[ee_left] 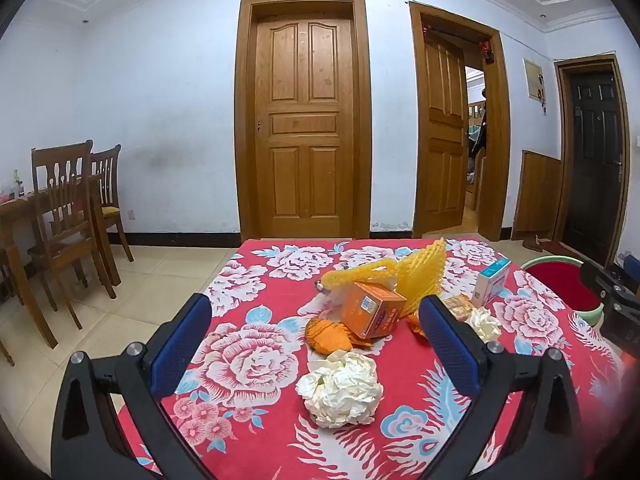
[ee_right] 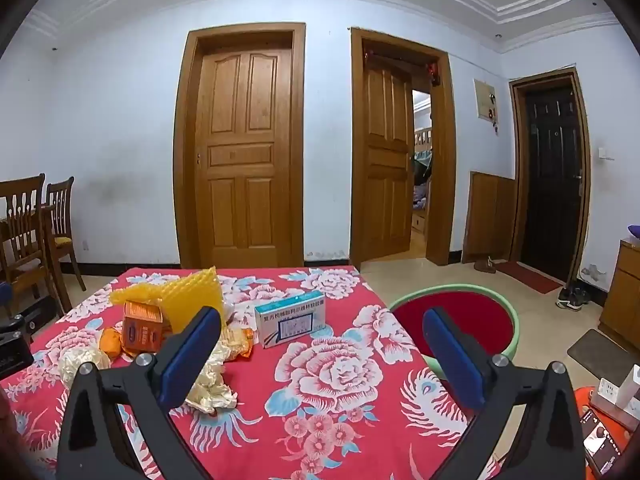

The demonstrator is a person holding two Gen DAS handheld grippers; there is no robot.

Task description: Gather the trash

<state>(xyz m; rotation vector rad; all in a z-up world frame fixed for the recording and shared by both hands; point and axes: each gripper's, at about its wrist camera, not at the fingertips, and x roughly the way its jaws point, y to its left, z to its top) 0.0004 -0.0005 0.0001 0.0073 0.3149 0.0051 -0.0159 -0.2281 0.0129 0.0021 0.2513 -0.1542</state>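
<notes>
Trash lies on a table under a red flowered cloth. A crumpled white paper ball sits just ahead of my left gripper, which is open and holds nothing. Behind the ball are orange peel, an orange carton, yellow foam netting, a second paper wad and a blue-and-white medicine box. My right gripper is open over the cloth, with the medicine box ahead of it and a crumpled paper wad by its left finger.
A green basin with a red inside stands on the floor off the table's right edge. Wooden chairs and a table stand at the left wall. Three doors line the far wall. A phone and a power strip lie at the lower right.
</notes>
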